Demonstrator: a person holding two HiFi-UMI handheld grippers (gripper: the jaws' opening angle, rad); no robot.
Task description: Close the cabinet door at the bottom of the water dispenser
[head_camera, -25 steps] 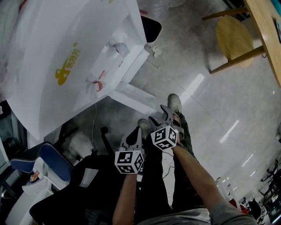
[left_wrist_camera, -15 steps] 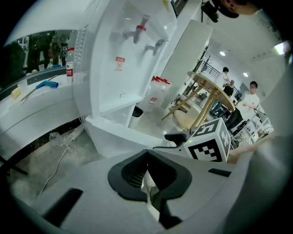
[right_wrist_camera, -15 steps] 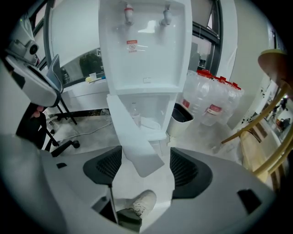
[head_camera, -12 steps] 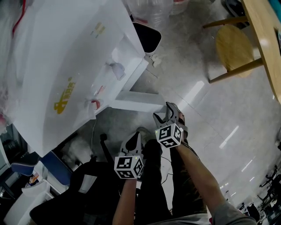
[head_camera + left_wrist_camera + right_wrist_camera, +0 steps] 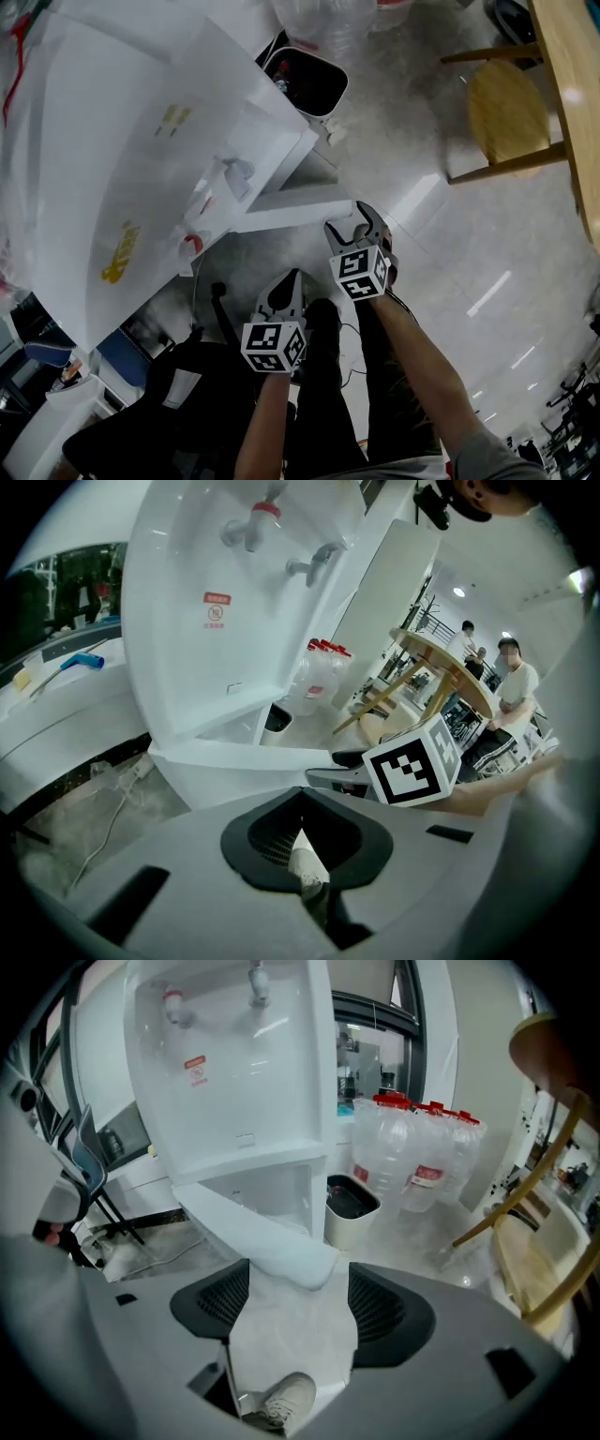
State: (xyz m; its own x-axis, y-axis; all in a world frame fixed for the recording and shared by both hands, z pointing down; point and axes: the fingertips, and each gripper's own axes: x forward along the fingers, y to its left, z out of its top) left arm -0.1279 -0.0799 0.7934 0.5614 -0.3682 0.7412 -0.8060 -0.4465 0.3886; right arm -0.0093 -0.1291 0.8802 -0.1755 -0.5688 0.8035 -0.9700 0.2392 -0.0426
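Nothing is legible: the water dispenser [image 5: 122, 141] bears a blurred yellow logo [image 5: 120, 253] at left and a small red sticker [image 5: 217, 611], its print unreadable.

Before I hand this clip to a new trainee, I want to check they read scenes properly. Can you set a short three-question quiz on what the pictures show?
1. True or false: the cabinet door at the bottom of the water dispenser stands open.
2. Of the left gripper and the right gripper, which has its jaws apart? A. left B. right C. both
3. In the right gripper view, what stands on the floor just right of the dispenser?

Key:
1. True.
2. B. The left gripper's jaws are together, with nothing between them.
3. A waste bin with a dark inside.
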